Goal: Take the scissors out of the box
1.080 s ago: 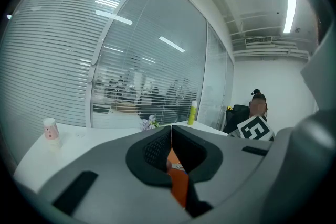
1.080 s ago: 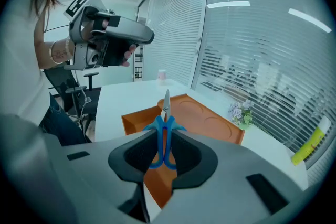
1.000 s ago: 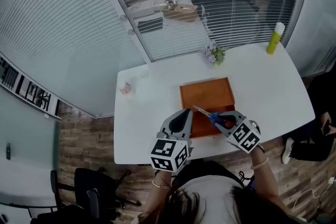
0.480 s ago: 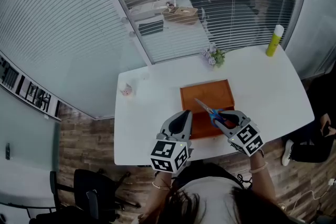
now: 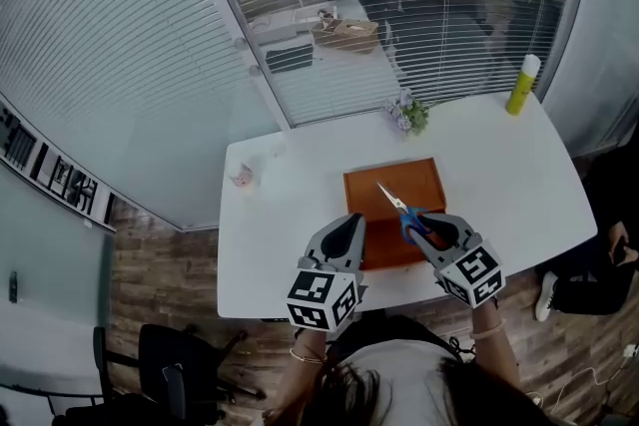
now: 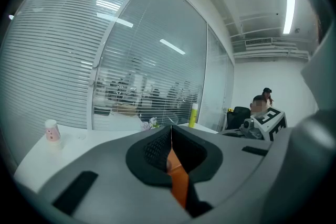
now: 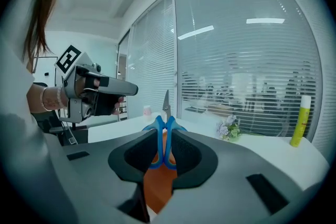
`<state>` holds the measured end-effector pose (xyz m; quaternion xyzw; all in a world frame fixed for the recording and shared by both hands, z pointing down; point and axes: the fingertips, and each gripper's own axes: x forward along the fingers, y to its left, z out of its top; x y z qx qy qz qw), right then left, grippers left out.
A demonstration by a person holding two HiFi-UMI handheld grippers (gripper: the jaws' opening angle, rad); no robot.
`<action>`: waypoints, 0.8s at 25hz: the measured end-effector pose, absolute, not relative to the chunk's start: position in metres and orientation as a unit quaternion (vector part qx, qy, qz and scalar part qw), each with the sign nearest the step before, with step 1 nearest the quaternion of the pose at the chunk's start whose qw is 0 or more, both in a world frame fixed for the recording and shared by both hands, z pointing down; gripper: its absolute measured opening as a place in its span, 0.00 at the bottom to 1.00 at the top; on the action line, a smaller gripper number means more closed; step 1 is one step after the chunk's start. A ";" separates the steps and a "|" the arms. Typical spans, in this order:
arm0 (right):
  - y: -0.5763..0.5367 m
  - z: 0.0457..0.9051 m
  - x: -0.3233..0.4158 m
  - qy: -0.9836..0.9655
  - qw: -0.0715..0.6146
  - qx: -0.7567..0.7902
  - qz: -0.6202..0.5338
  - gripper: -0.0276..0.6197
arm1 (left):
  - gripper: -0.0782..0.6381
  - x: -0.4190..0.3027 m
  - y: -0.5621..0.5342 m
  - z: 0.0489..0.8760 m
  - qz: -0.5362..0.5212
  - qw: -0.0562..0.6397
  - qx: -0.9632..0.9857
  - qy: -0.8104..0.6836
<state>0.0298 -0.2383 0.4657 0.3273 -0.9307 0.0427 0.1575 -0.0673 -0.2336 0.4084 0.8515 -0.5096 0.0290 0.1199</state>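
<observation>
Holds scissors [image 5: 391, 198] above box [image 5: 384, 177], right gripper [image 5: 419, 224] fingers pinching handles; left gripper [image 5: 348, 219] fingers pressed together. Next: carry aside, lower onto table [image 5: 285, 214].

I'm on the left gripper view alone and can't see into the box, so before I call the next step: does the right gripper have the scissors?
Observer: Yes. In the right gripper view the right gripper is shut on the blue handles of the scissors, with the blades pointing up and away.
Operator: Are they out over the bare table?
Observer: No. In the head view they hang over the orange box, with the blades pointing toward its far side.
Operator: And where is my gripper relative to the box?
Observer: The left gripper has its tips at the box's near left edge, beside the right one.
</observation>
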 end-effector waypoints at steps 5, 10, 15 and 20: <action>-0.242 0.455 0.030 -0.931 0.128 0.339 0.049 0.21 | 0.14 -0.070 -0.238 0.407 0.028 0.119 0.851 -0.512; -0.248 0.443 0.035 -0.929 0.104 0.351 0.047 0.21 | 0.14 -0.070 -0.240 0.405 0.026 0.118 0.851 -0.511; -0.253 0.432 0.038 -0.928 0.081 0.360 0.047 0.21 | 0.14 -0.071 -0.243 0.405 0.026 0.118 0.852 -0.510; -0.256 0.426 0.040 -0.927 0.075 0.365 0.041 0.21 | 0.14 -0.071 -0.246 0.403 0.025 0.116 0.853 -0.508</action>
